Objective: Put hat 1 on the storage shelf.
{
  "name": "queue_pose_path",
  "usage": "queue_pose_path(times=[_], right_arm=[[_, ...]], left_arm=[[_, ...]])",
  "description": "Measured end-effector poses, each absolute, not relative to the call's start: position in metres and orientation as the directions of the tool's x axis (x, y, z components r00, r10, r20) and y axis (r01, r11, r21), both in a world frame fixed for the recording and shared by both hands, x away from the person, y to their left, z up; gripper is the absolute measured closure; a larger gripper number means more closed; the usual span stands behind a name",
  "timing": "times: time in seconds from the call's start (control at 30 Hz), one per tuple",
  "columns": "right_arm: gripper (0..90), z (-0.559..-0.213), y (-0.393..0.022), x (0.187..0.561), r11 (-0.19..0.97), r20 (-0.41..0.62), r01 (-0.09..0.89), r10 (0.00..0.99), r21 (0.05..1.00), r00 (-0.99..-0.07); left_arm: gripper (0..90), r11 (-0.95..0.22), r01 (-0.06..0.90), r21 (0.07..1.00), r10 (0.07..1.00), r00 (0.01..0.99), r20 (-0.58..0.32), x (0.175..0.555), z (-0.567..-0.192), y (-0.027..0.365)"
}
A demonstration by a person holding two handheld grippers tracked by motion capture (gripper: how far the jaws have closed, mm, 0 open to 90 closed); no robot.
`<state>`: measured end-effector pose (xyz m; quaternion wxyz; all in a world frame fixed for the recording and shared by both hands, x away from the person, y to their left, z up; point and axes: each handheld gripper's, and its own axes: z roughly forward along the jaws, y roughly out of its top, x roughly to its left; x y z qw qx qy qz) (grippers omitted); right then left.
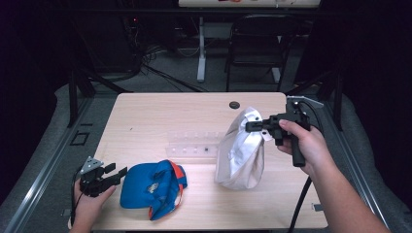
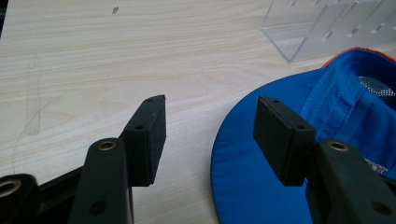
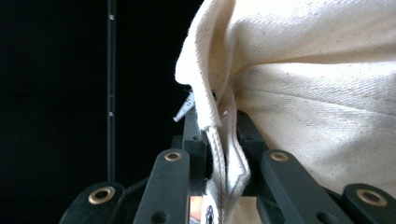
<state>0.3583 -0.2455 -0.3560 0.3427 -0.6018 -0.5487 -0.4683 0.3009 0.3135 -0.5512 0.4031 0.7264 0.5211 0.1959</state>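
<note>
right gripper (image 1: 253, 127) pinched on the hem of the cream cloth bag (image 1: 240, 150), held up at table (image 1: 160, 111) right, left gripper (image 1: 115, 174) jaws spread at the brim of the blue cap (image 1: 153, 188), front left.

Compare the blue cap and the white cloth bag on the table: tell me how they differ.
The blue cap is blue with orange trim; the white cloth bag is plain off-white. The cap lies low on the table; the bag stands taller. The right gripper is shut on the bag's edge; the left gripper sits open beside the cap's brim, not gripping it. Both are fabric.
</note>
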Motion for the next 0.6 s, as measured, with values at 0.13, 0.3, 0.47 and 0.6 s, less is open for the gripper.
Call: queue_pose_path(times=[0.13,0.3,0.47,0.6], right_arm=[[79.3,-0.355,-0.241,0.364,-0.179,0.954,0.978,0.297,0.104,-0.047],[79.4,-0.355,-0.235,0.372,-0.193,0.969,0.976,0.243,0.102,-0.054],[79.3,-0.349,-0.225,0.38,-0.191,0.974,0.976,0.219,0.107,-0.064],[79.3,-0.341,-0.216,0.389,-0.181,0.974,0.976,0.209,0.122,-0.083]], left_arm=[[44.9,-0.13,0.598,0.791,0.916,0.378,-0.136,0.301,-0.551,0.314],[44.9,-0.13,0.599,0.79,0.914,0.381,-0.138,0.301,-0.551,0.313],[44.9,-0.129,0.6,0.79,0.915,0.38,-0.14,0.301,-0.552,0.314],[44.9,-0.121,0.593,0.796,0.915,0.377,-0.142,0.302,-0.553,0.313]])
